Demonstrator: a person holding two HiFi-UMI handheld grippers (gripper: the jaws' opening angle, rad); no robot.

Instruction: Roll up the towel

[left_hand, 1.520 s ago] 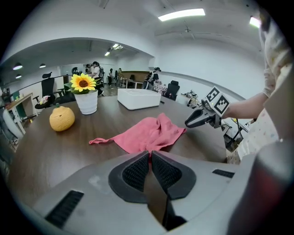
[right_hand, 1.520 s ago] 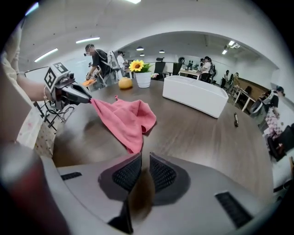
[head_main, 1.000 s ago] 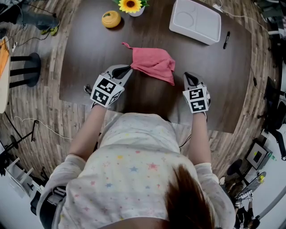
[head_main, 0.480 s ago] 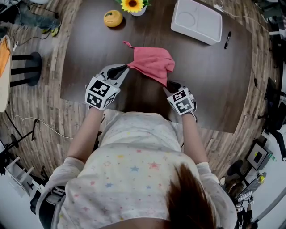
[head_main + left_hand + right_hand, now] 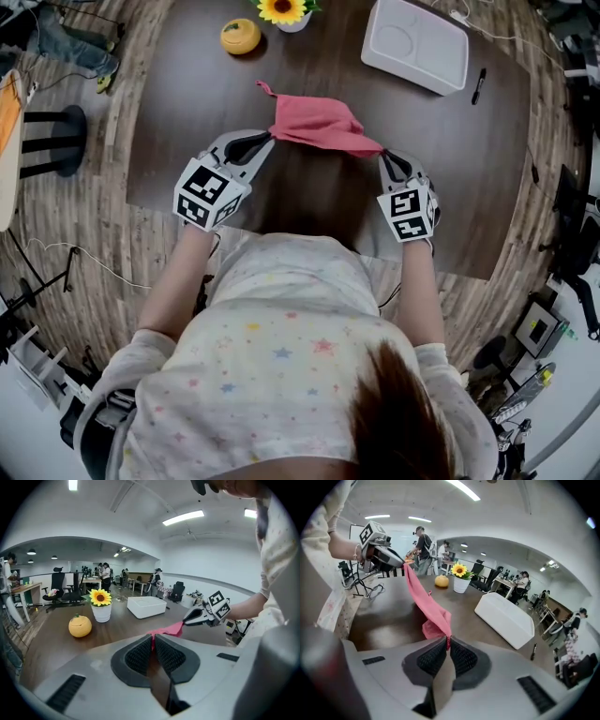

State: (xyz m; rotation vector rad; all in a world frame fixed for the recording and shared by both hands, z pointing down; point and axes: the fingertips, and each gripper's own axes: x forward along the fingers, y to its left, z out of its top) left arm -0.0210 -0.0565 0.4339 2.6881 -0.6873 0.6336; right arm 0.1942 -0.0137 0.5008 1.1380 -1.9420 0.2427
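Note:
A pink towel (image 5: 319, 125) hangs stretched between my two grippers over the dark table (image 5: 187, 84). My left gripper (image 5: 267, 141) is shut on the towel's left corner; in the left gripper view the towel (image 5: 169, 629) runs from its jaws (image 5: 153, 639) across to the other gripper (image 5: 185, 621). My right gripper (image 5: 382, 156) is shut on the right corner. In the right gripper view the towel (image 5: 426, 604) sags from the left gripper (image 5: 402, 563) down to the jaws (image 5: 448, 642). One loose corner (image 5: 262, 91) points back left.
A white tray (image 5: 415, 44) lies at the back right, with a black pen (image 5: 477, 84) beside it. An orange fruit-shaped object (image 5: 241, 36) and a sunflower pot (image 5: 280, 11) stand at the back left. The table's near edge is close to the person's body.
The right gripper swung left to the towel's near corner, took hold of it and drew it out to the right. The towel now hangs taut between both grippers, lifted slightly.

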